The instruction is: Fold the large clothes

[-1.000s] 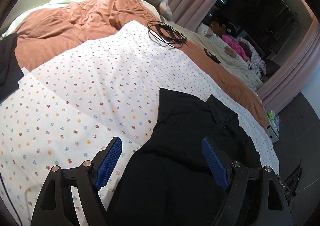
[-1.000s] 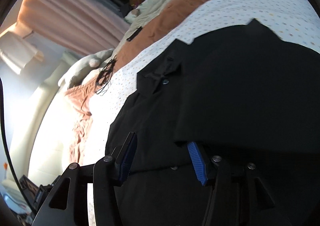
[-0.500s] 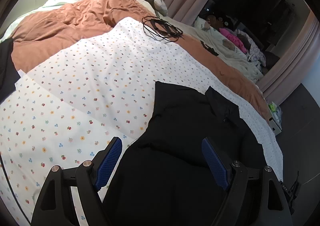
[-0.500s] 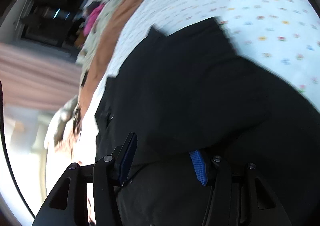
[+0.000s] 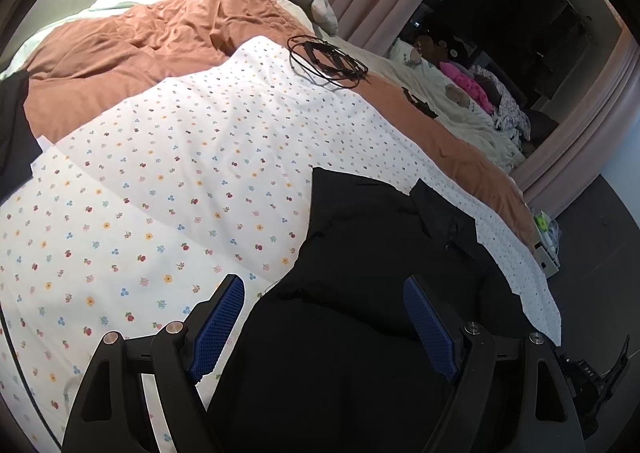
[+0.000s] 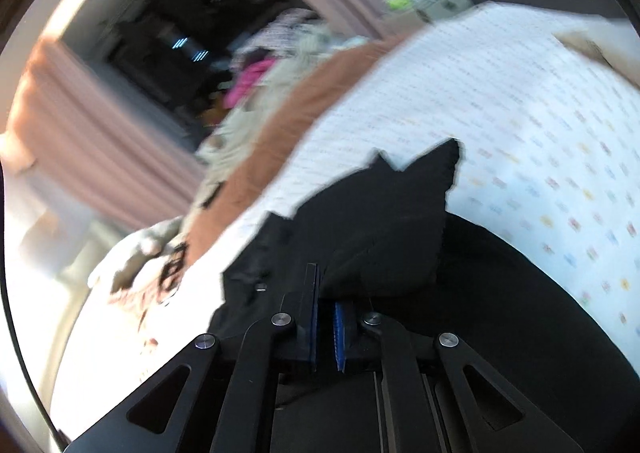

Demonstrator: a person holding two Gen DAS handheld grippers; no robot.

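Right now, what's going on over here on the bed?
A person with a gripper in each hand is folding a black shirt spread on a flower-print sheet. The right gripper has just been closing and now pinches a fold of the shirt, which stands raised in front of it. The left gripper hangs open above the shirt's edge, holding nothing. A coil of black cable lies farther up the bed.

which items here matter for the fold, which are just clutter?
In play: black collared cotton shirt; floral white bedsheet beneath it; right gripper, just closed on the shirt; left gripper, open.

Clutter: coiled black cable; rust-orange quilt; pink garment.
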